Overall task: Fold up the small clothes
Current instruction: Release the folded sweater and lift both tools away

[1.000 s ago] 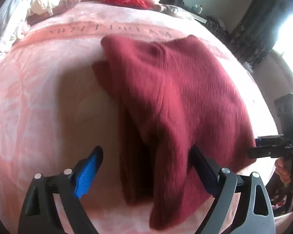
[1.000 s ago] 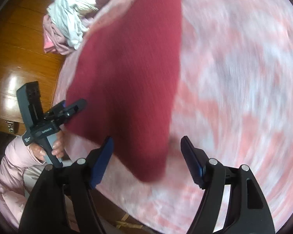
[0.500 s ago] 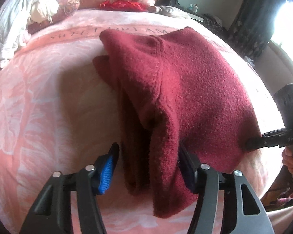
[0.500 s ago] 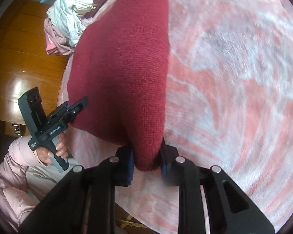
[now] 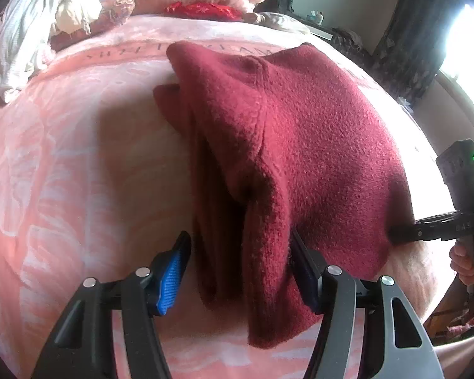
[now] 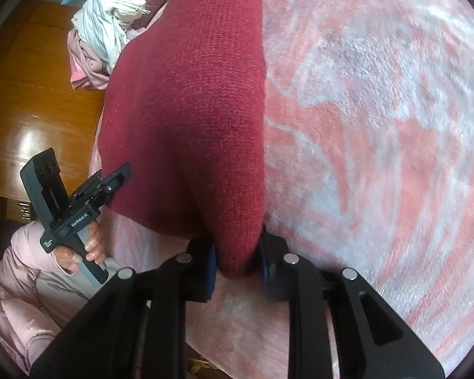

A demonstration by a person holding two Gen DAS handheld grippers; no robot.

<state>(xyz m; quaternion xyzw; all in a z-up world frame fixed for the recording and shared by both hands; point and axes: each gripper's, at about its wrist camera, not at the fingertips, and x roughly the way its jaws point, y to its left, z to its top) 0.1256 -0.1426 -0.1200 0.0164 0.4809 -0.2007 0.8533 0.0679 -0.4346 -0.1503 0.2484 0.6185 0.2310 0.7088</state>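
Fingers (image 5: 173, 271) of left gripper (image 5: 240, 271) closer about red garment (image 5: 300, 145) than a second ago.

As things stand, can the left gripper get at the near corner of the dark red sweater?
Probably yes: the left gripper is open with the dark red sweater corner hanging between its fingers, nothing in between.

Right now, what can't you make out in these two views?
- Left wrist view: whether the left gripper actually pinches the red garment; the bunched fold hides contact.
- Left wrist view: blanket lettering, partly covered by the garment and blurred.
- Right wrist view: how deep the right gripper bites; cloth covers it.
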